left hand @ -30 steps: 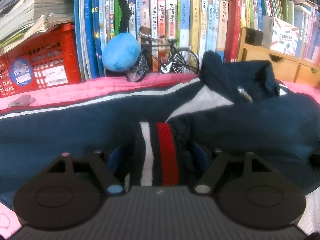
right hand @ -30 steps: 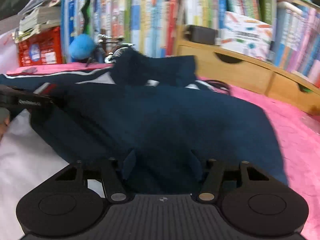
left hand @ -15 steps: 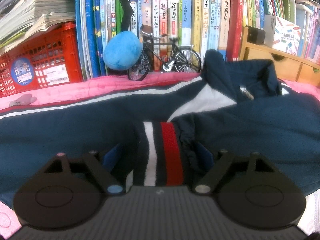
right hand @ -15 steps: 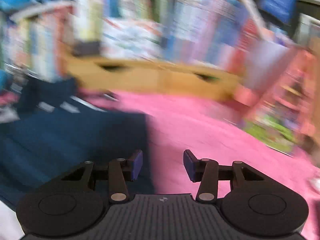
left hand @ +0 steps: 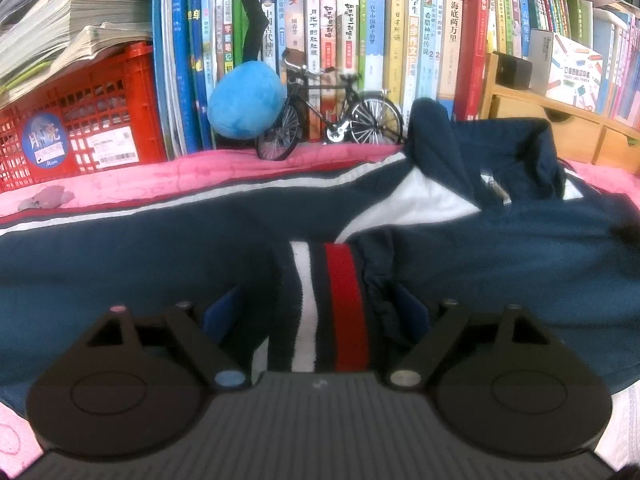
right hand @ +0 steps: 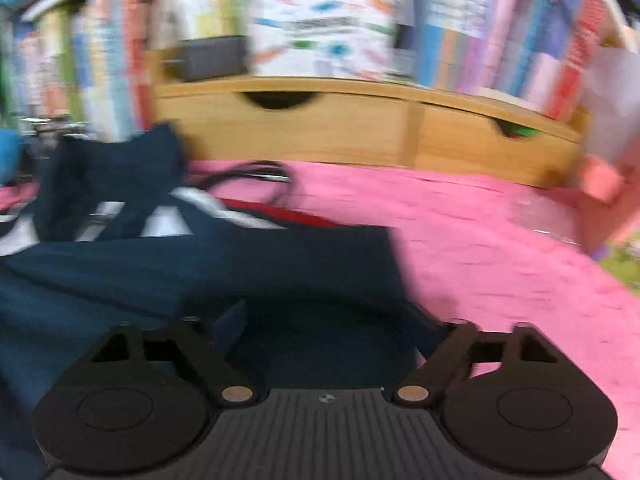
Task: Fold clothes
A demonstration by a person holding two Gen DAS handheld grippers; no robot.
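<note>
**A:** Where does the fold stand?

**B:** The navy jacket [left hand: 460,248] lies spread across the pink cover [left hand: 132,176], collar toward the back edge by the bookshelf [left hand: 360,40]. One sleeve is folded in over the body, its striped cuff [left hand: 340,300] resting near the middle.

**A:** And the left hand-held gripper [left hand: 320,316]?

**B:** Its jaws stand wide, one on each side of that cuff, and the pads do not look pressed on it. So the cuff sits between them, not held.

**A:** The right hand-held gripper [right hand: 332,328]?

**B:** Its jaws are opening, over the jacket's right-hand edge where navy meets pink. Cloth lies beneath them; the view is blurred, but nothing looks pinched.

**A:** So how should the next fold go, in your judgement?

**B:** I'd say take the far sleeve, or that side edge, low and close to the cover, so the pads catch only the layers meant to move. Carry it across in one level sweep and lay it parallel to the first sleeve. Keep the cuff flat meanwhile, or the first fold may drag open. Mind the black cord [right hand: 256,176] lying near the collar; it could snag.
</note>
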